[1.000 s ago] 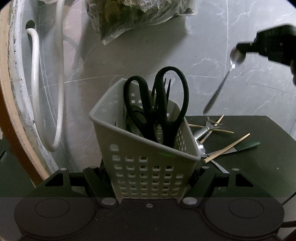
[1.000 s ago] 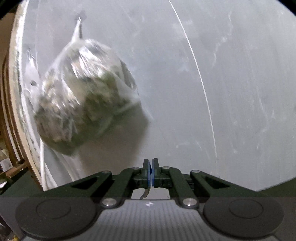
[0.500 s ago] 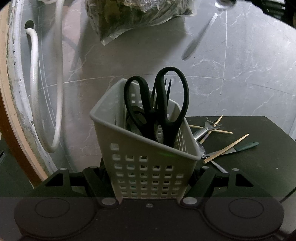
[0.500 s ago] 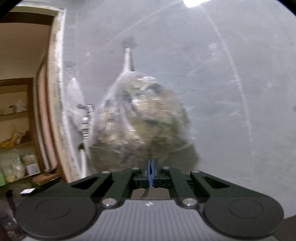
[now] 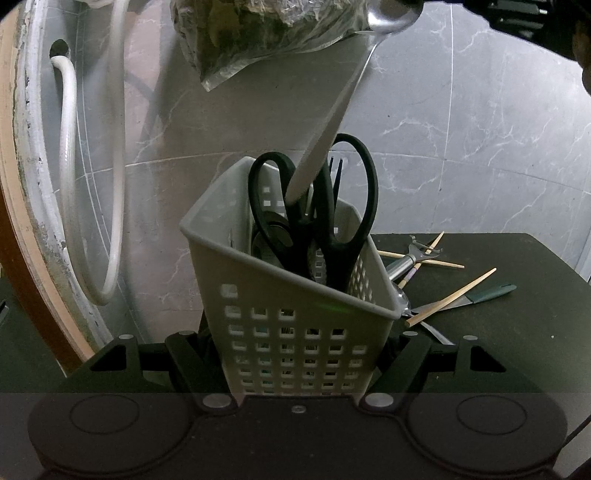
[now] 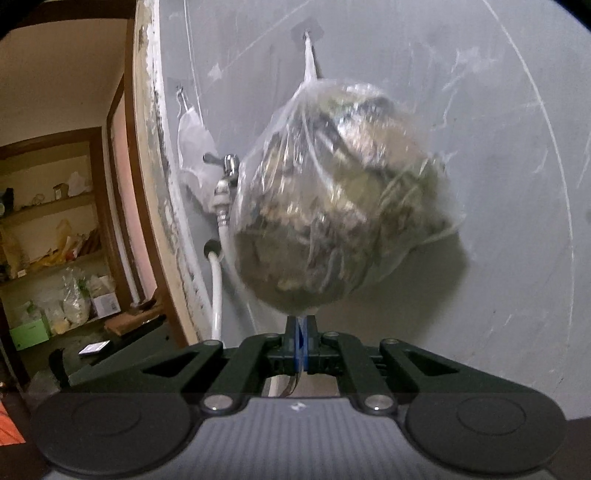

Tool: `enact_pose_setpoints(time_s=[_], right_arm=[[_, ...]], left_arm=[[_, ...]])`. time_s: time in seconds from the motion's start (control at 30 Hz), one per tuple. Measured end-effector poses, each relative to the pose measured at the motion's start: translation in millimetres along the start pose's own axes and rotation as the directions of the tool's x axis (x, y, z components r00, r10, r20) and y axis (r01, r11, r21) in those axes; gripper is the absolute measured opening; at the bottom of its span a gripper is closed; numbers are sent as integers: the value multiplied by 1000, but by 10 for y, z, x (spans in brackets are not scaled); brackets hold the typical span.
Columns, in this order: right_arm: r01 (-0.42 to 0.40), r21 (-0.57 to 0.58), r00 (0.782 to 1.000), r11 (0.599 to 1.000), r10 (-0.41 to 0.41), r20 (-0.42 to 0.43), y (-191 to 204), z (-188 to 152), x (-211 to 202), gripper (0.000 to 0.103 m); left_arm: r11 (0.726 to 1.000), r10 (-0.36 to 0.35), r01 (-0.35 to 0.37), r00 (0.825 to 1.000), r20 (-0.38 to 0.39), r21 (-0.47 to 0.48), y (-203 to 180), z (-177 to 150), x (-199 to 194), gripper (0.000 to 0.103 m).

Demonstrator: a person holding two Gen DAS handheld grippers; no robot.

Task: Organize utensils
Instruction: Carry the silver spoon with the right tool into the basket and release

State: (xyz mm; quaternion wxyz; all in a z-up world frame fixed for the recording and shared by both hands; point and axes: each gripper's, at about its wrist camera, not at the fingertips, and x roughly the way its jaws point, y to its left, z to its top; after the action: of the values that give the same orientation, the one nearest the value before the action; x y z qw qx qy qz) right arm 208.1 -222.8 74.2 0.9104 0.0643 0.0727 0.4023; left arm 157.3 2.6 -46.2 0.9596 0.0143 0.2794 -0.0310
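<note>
My left gripper (image 5: 299, 354) is shut on a grey perforated utensil basket (image 5: 295, 317) that holds black scissors (image 5: 325, 218) and a dark fork (image 5: 335, 173). A metal spoon (image 5: 332, 110) hangs bowl up over the basket, its handle tip at the basket's mouth beside the scissors. My right gripper (image 6: 300, 343) is shut on that spoon, whose handle shows below the pads (image 6: 291, 384). Its black body shows at the top right of the left wrist view (image 5: 517, 18). Loose chopsticks (image 5: 450, 295), a peeler (image 5: 410, 258) and a green-handled knife (image 5: 480, 295) lie on the dark table (image 5: 498, 332).
A clear plastic bag of greens (image 6: 340, 221) hangs on the grey marble wall, above the basket (image 5: 266, 33). A tap (image 6: 225, 166) and white hose (image 5: 70, 184) are on the left by a wooden door frame. Shelves (image 6: 48, 229) stand beyond.
The right gripper carried the spoon from the right, up and over to the left. The spoon's handle now points down into the basket's mouth. The left gripper and basket stayed still.
</note>
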Motion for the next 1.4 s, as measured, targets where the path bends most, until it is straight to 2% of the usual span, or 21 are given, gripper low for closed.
enact_pose_setpoints(time_s=[0.23, 0.53, 0.97, 1.13, 1.27, 1.33, 1.37, 1.4], right_arm=[[-26, 0, 998, 1000, 26, -58, 54, -137, 92, 2], [-72, -147, 990, 986, 52, -133, 305, -313, 238, 2], [-77, -348, 990, 934, 29, -142, 565, -487, 243, 2], [-73, -353, 986, 933, 13, -169, 559, -536, 292, 4], [-43, -293, 988, 955, -3, -156, 430, -491, 275, 35], [-12, -266, 991, 964, -25, -133, 361, -457, 219, 42], [5, -257, 992, 966, -38, -122, 326, -431, 209, 50], [38, -248, 992, 968, -66, -105, 283, -408, 173, 63]], left_arm=[[1000, -2, 2, 1000, 1, -1, 5, -2, -2, 76], [1000, -4, 4, 1000, 2, -6, 11, 13, 13, 77], [1000, -6, 6, 1000, 4, -7, 21, 7, 24, 77], [1000, -4, 4, 1000, 10, -12, 24, -4, 31, 77], [1000, -5, 5, 1000, 10, -13, 28, -5, 32, 77], [1000, -6, 6, 1000, 10, -13, 33, 0, 33, 77], [1000, -5, 5, 1000, 10, -14, 33, 1, 34, 77], [1000, -4, 4, 1000, 9, -13, 31, 7, 38, 77]])
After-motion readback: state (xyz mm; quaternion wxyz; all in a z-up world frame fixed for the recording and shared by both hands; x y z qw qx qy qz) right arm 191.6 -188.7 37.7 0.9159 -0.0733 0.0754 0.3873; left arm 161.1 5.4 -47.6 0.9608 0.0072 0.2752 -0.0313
